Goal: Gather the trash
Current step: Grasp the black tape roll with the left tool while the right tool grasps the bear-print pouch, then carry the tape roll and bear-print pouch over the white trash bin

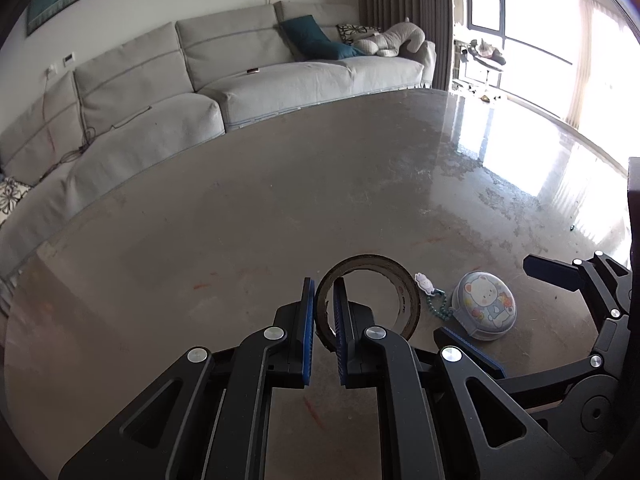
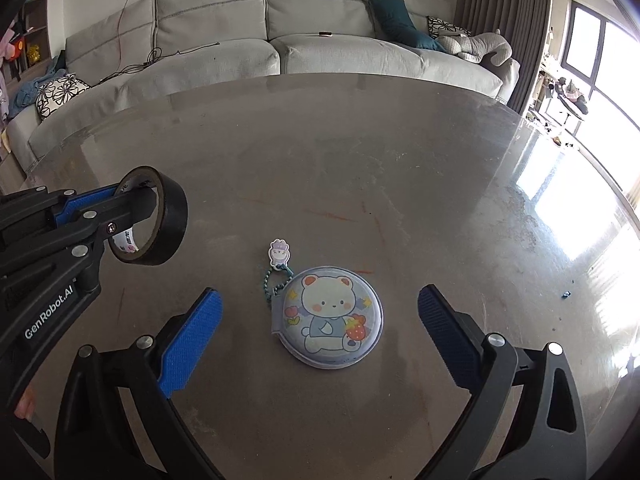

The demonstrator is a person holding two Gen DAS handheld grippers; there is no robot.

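Black tape roll with brown cardboard core (image 2: 154, 216): held clear of the bench, pinched through its wall by the left gripper (image 1: 323, 312), one blue pad inside the ring, the other outside. Jaws nearly closed, clamped on the roll wall. In the right wrist view the roll hangs at the left, above the bench surface, ring opening facing roughly sideways.

Round pale-blue pouch printed with a white cartoon bear (image 2: 331, 318): lies flat on the bench, print up. A teal bead chain (image 2: 267, 280) runs from its upper left edge to a small white-and-lilac figure charm (image 2: 279, 253), also flat on the bench.

Right gripper (image 2: 318, 326): jaws spread wide, nothing held. Blue pads stand on either side of the pouch, well apart from it; neither touches it.

Bench (image 2: 360, 160): grey-brown, glossy, scuffed, faint red marks; bright window glare on the right side.

Beyond the far edge: long light-grey fabric sofa (image 2: 280, 32) with a teal cushion (image 2: 394, 14) and a grey plush toy (image 2: 476, 46).
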